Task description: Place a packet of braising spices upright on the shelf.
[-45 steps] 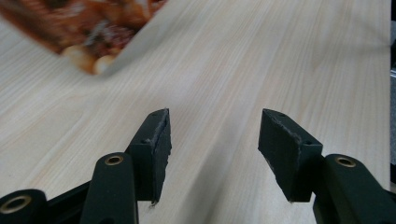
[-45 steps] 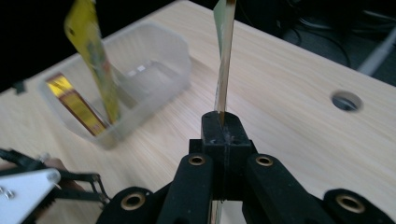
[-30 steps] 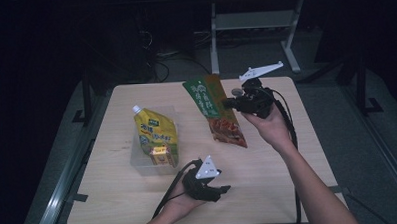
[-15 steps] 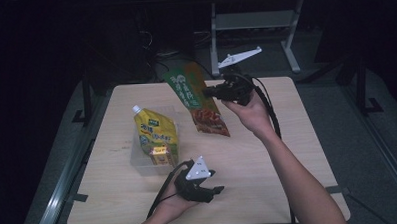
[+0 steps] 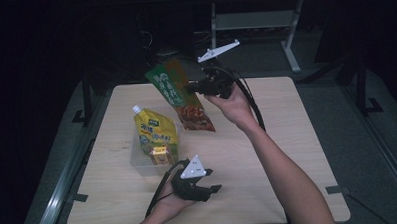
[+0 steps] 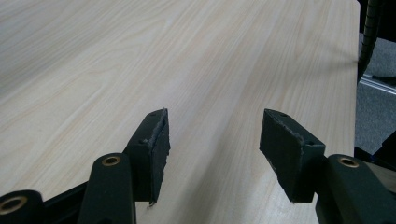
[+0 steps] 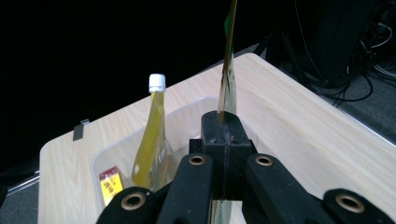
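At the upper centre of the high view, the right gripper (image 5: 191,85) is clamped tight on a green snack packet (image 5: 178,95), which hangs in the air above the table (image 5: 287,124), just right of the clear tub (image 5: 138,161) (yellow pouch (image 5: 154,132) inside). The right gripper view shows the packet edge-on between the pads. At lower centre, the left gripper (image 6: 215,140) stands parted, empty, over bare wood.

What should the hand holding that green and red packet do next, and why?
Probably carry the packet a little further over the clear bin and lower it in. The right gripper pinches it in mid-air, and the yellow pouch and small box already sit there.
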